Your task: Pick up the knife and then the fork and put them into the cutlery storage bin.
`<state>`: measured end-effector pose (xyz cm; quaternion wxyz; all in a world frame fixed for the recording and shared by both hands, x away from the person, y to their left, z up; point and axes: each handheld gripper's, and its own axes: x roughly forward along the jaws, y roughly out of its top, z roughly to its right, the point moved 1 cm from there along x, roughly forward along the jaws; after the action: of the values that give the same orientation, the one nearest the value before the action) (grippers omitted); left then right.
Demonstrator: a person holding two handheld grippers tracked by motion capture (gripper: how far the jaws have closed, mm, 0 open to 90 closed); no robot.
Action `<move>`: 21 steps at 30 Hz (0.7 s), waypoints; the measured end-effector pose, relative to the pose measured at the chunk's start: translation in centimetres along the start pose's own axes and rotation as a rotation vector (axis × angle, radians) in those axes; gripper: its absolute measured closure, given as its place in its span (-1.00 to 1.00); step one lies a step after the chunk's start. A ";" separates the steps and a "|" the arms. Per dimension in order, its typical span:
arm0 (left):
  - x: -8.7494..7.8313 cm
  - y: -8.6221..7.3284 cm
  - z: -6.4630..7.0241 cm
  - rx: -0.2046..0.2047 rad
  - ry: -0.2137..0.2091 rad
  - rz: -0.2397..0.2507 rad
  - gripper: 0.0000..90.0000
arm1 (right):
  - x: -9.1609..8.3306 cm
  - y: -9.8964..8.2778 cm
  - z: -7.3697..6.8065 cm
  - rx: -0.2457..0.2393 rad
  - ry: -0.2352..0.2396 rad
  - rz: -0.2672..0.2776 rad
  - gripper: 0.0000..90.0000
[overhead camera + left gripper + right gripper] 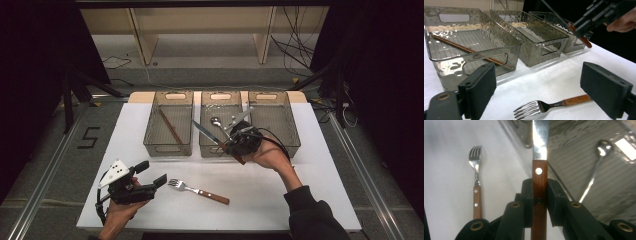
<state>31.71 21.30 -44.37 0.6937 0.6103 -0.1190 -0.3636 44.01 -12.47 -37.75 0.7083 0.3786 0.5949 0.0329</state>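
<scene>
In the right gripper view, the wood-handled steel knife [539,170] lost its blade tip to the top edge and its handle end behind the black jaws. The small pale bits [216,106] at the middle smoky plastic bin's [206,145] far end were possibly cutlery, too small to tell.

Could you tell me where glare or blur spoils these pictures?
High view: evenly lit white table, dark surroundings, the knife small but readable. Left hand-held gripper view: rippled reflections glare on the clear bins; the fork is sharp, its near pads soft. Right hand-held gripper view: the knife blade shines bright, the spoon is blurred, and the table looks washed out.
</scene>
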 end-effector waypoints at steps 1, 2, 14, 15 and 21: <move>0.0 0.0 0.0 -0.002 0.001 0.001 -0.71 | -0.3 -0.1 0.3 0.021 -0.010 0.004 0.72; 0.0 0.0 0.0 -0.002 0.001 0.000 -0.71 | -0.6 -0.1 0.6 0.037 -0.018 0.008 0.72; 0.0 0.0 0.0 -0.002 0.002 0.002 -0.71 | -3.2 -1.4 4.8 0.198 -0.109 0.083 0.72; 0.0 0.0 0.0 -0.003 0.001 0.002 -0.71 | -3.4 -1.5 5.1 0.210 -0.120 0.087 0.72; 0.0 0.0 0.0 -0.003 0.001 0.002 -0.71 | -4.4 -2.0 6.8 0.283 -0.168 0.109 0.72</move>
<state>31.72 21.32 -44.36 0.6951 0.6092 -0.1188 -0.3627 47.85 -19.50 -35.29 0.6922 0.5078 0.5108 -0.0445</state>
